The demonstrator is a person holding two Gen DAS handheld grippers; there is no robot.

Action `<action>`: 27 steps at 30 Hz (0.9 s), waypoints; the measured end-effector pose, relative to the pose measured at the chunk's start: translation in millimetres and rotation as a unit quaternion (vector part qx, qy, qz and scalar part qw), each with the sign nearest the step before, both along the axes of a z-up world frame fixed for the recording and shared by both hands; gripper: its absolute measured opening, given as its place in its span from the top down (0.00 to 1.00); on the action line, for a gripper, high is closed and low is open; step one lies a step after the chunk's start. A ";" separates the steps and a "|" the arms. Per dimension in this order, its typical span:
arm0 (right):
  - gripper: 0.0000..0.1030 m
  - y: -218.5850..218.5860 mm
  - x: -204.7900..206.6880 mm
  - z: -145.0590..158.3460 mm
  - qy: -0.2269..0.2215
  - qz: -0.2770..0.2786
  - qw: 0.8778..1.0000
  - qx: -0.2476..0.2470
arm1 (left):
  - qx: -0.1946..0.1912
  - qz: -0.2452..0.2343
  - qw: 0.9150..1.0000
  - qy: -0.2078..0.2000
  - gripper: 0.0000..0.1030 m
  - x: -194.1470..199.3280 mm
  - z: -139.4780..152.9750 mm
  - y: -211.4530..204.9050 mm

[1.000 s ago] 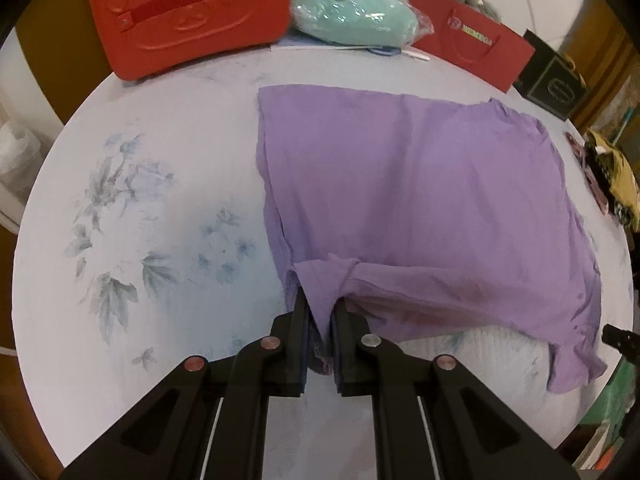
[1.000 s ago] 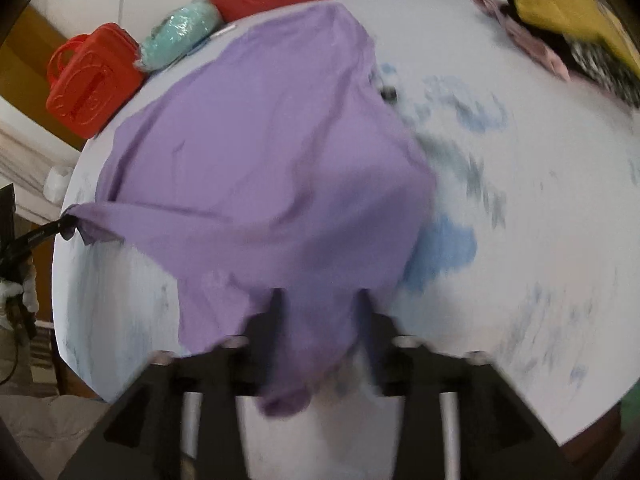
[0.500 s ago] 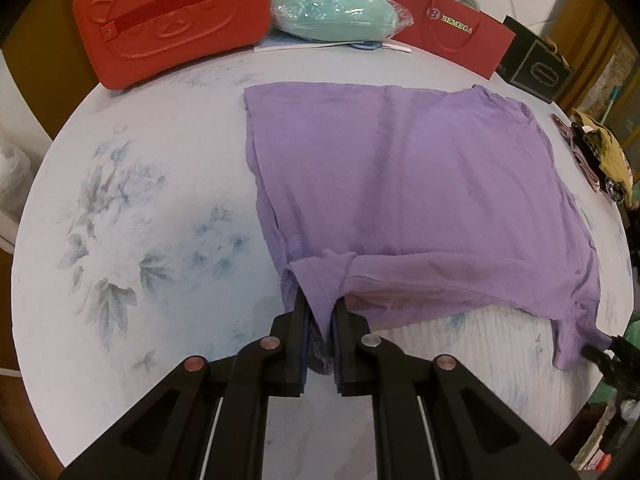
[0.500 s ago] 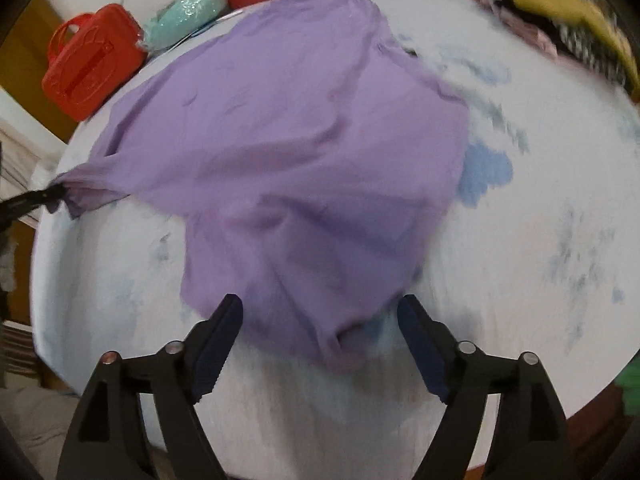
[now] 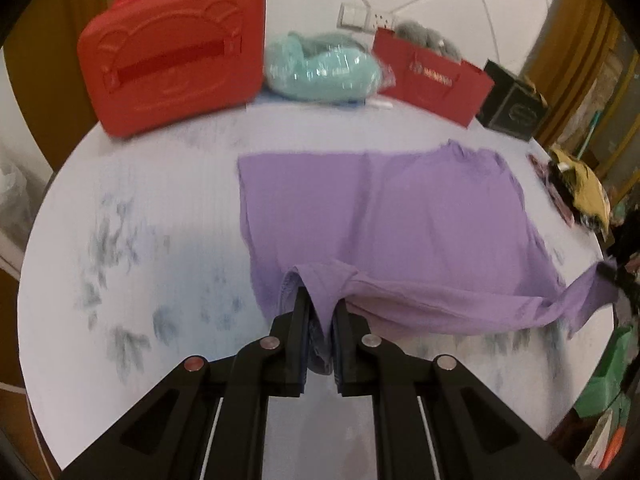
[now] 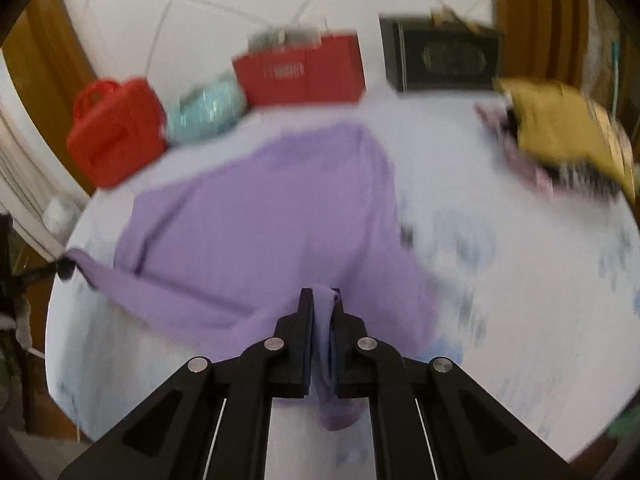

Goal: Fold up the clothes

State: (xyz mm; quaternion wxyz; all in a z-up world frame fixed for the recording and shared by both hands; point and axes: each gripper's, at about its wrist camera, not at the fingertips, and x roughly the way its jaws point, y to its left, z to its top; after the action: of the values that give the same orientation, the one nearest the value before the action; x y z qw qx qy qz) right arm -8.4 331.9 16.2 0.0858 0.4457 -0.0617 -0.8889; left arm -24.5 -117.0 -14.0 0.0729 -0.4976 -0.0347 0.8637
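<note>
The purple cotton T-shirt (image 5: 392, 216) lies spread on the round white floral-printed desk (image 5: 132, 208). The left gripper (image 5: 320, 312) has its fingers clamped on one near corner. The right gripper (image 6: 322, 312) has its fingers clamped on the other, lifting that edge

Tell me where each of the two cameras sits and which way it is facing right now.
Left wrist: on the left gripper, looking along its fingers across the table at the purple shirt and red case; its fingers pinch the shirt's near edge.
Right wrist: on the right gripper, looking over the shirt toward the black box and yellow clothes; its fingers also clamp the shirt.
Shared: shirt, case, red bag, and each view shows the other gripper at the shirt's far corner.
</note>
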 end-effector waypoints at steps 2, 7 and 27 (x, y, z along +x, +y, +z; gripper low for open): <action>0.94 4.8 -44.9 8.0 0.008 0.013 1.000 0.003 | -0.001 0.003 1.000 0.006 0.92 -19.4 4.9 1.0; 0.94 9.0 -160.8 1.2 -0.009 0.040 0.999 0.008 | 0.000 0.030 0.999 -0.022 0.92 -97.8 -13.5 -4.1; 0.26 13.4 -160.8 -52.9 -0.050 0.030 0.998 -0.028 | -0.061 0.058 0.996 -0.038 0.44 -107.4 -56.3 0.2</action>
State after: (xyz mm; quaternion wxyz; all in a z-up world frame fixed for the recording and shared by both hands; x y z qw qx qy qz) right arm -169.2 345.3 -36.7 0.1213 0.4884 -0.0775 -0.8607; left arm -131.9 -116.8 -70.3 -0.0093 -0.5308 -0.0130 0.8474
